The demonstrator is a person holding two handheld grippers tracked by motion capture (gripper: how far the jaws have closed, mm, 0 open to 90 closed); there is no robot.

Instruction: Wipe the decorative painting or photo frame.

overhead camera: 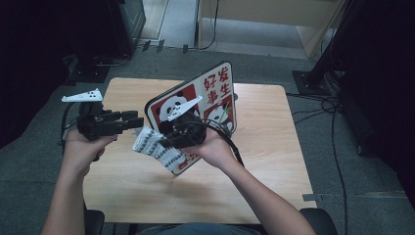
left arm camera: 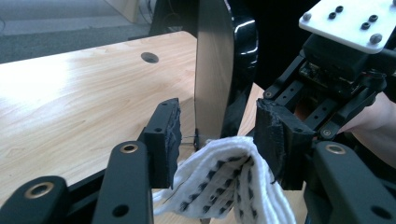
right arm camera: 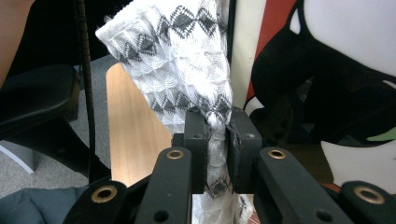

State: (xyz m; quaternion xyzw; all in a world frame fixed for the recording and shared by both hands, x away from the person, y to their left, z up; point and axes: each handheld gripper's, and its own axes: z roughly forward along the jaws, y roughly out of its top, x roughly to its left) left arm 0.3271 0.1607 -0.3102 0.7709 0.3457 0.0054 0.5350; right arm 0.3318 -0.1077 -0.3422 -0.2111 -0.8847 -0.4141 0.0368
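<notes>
Grey carpet surrounds a small wooden surface (overhead camera: pixel 254 161), with dark equipment and cables at the edges. Standing tilted on the wood is a panda board (overhead camera: pixel 215 93) with red characters. In front of it, held above the surface, hangs a white sock (overhead camera: pixel 156 147) patterned in black. The right tongs (overhead camera: pixel 169 139) are clamped tight on its middle. The left tongs (overhead camera: pixel 139 120) are spread wide, the sock's free end lying between their pads in the left gripper view. Judging from this, a handover or stretch is underway; next, the left tongs would need to close on that end.
</notes>
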